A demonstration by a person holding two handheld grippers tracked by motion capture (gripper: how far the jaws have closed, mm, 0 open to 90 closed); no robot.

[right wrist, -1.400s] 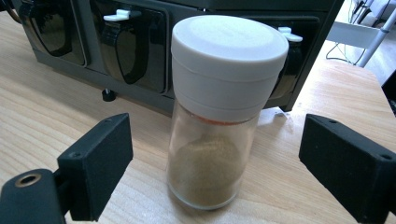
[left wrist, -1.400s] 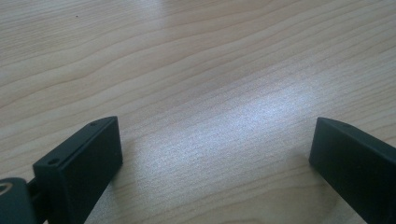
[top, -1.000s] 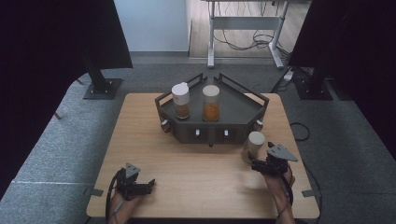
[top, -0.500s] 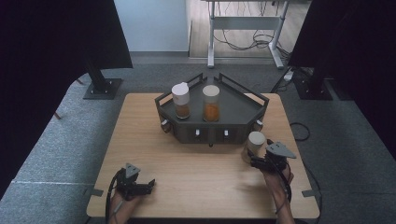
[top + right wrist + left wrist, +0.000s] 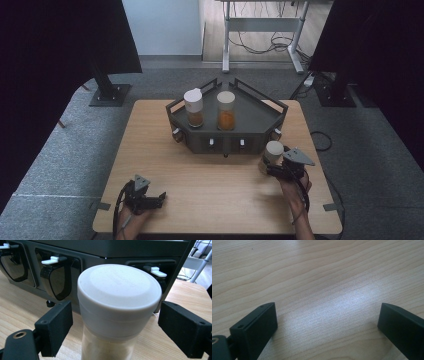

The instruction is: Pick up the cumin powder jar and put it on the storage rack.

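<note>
High view: the jar [image 5: 273,151] stands just in front of the dark rack's [image 5: 260,120] right corner, bare desk [image 5: 210,185] before it. The right hand-held gripper [image 5: 270,167] has crept nearer the rack. Left gripper view: left hand-held gripper [image 5: 325,322] agape over wood. Right gripper view: jaws, just closing, flank the jar uncontacted

Two forearms enter from the bottom edge, each hand holding a pair of tongs. The left tongs [image 5: 159,198] lie low at the near left, jaws spread wide and pointing right. The right tongs [image 5: 263,167], at the near right, point left; their jaws have just been closing but remain apart.
</note>
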